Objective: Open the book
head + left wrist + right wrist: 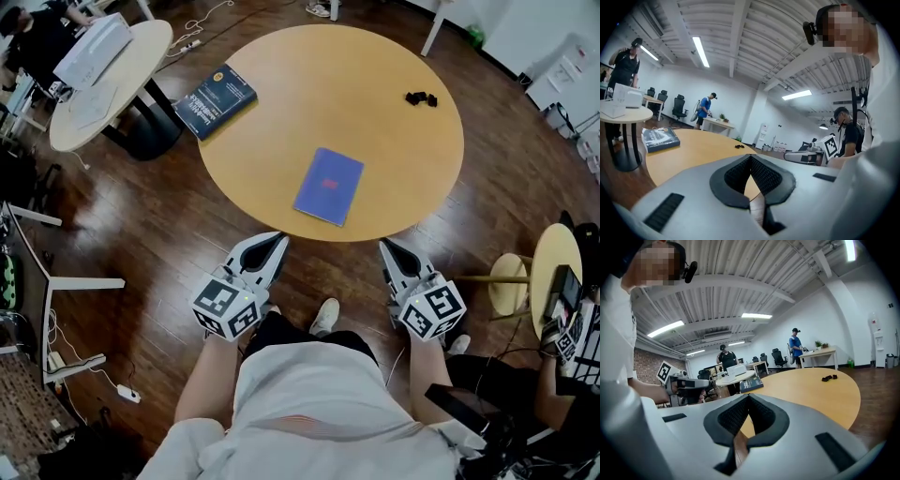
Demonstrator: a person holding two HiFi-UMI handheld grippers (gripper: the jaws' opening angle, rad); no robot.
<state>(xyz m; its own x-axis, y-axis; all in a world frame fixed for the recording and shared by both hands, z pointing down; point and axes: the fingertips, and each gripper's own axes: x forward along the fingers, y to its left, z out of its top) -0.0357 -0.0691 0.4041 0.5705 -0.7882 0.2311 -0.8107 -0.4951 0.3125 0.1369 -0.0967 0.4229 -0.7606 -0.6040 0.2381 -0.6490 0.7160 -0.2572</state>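
A thin purple-blue book [328, 186] lies closed on the round wooden table [394, 159], near its front edge. A thicker dark blue book [216, 100] lies closed at the table's far left edge; it also shows in the left gripper view [658, 138] and the right gripper view [751, 384]. My left gripper [278, 241] is held just short of the table's near edge, jaws shut with nothing between them [751, 157]. My right gripper [386, 247] is held level with it to the right, also shut and empty [749, 397]. Neither gripper touches a book.
A small black object [420, 98] lies at the table's far right. A second, white round table [103, 89] with a white box [94, 52] stands at the left. A small round stool [514, 281] stands at the right. Other people stand farther off in the room.
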